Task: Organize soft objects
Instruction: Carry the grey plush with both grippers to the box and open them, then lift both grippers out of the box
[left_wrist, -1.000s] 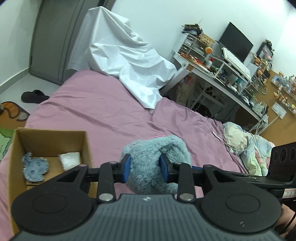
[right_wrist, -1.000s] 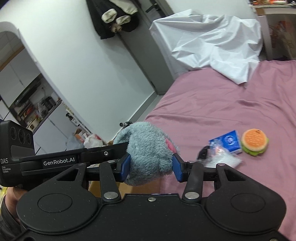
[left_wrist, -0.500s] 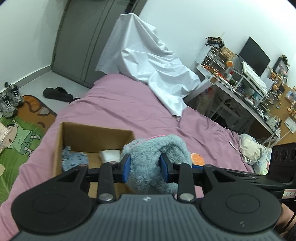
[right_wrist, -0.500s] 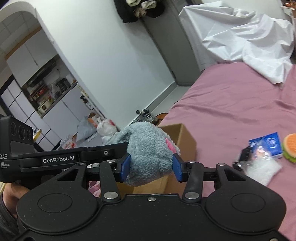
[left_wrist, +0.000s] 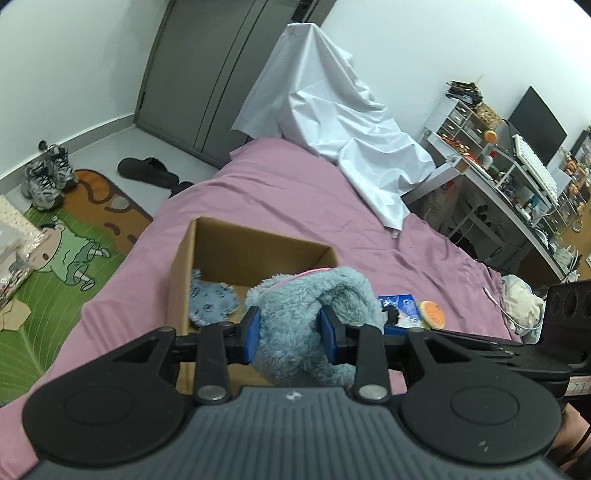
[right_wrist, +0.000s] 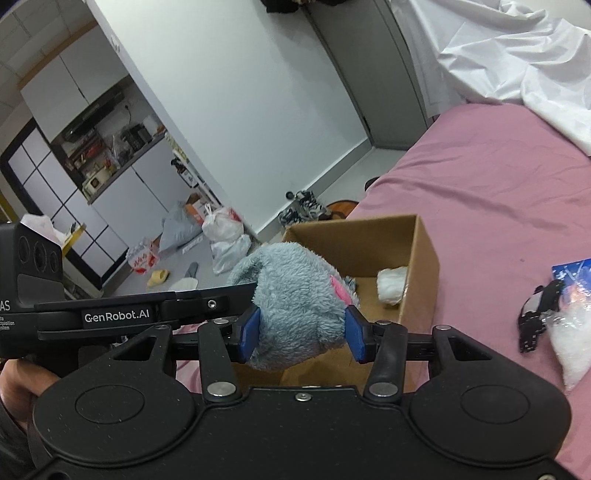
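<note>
Both grippers are shut on one grey-blue plush toy (left_wrist: 306, 306) with pink trim, held between them over the near edge of an open cardboard box (left_wrist: 255, 251) on the pink bed. My left gripper (left_wrist: 290, 330) squeezes it from one side; my right gripper (right_wrist: 301, 330) grips the toy (right_wrist: 295, 295) from the other. Inside the box lie a small blue-grey plush (left_wrist: 212, 301) and a white soft wad (right_wrist: 391, 284). The box (right_wrist: 424, 258) also shows in the right wrist view.
Right of the box on the pink sheet (left_wrist: 295, 192) lie a blue packet (left_wrist: 400, 306), a burger toy (left_wrist: 432, 312), a black item (right_wrist: 535, 314) and a clear bag (right_wrist: 570, 339). A white sheet (left_wrist: 332, 110) drapes the bed's far end. A cluttered desk (left_wrist: 498, 177) stands at the right; shoes and a rug lie on the floor at the left.
Both grippers have carried the plush toy toward the box, which now sits directly beneath and beyond it. The grip on the toy is unchanged.
</note>
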